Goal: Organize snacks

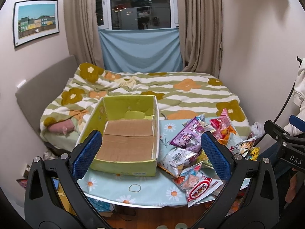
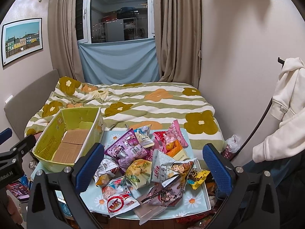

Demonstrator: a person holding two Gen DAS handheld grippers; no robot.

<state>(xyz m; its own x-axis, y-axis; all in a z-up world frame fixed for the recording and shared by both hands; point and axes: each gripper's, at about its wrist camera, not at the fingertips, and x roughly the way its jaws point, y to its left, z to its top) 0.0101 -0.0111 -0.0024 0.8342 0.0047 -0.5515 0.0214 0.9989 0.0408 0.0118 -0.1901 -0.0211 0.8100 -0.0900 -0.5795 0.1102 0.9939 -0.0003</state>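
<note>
Cardboard box point(image 1: 125, 141) empty on table point(image 1: 122, 190), snack packets point(image 2: 144, 166) piled beside it, left gripper point(image 1: 150, 156) and right gripper point(image 2: 152, 169) both released.

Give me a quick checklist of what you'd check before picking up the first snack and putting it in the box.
1. Box empty and open on top: ok, only bare cardboard shows inside.
2. Snacks within reach: ok, piled on the table right of the box.
3. Right gripper open: ok, fingers spread wide, nothing between them, pile straight ahead.
4. Left gripper open: ok, empty, facing the box and the pile's edge.
5. One packet free to grab: cannot tell, packets overlap; the purple one lies on top.
6. Box held steady: not ok, nothing grips it.
</note>
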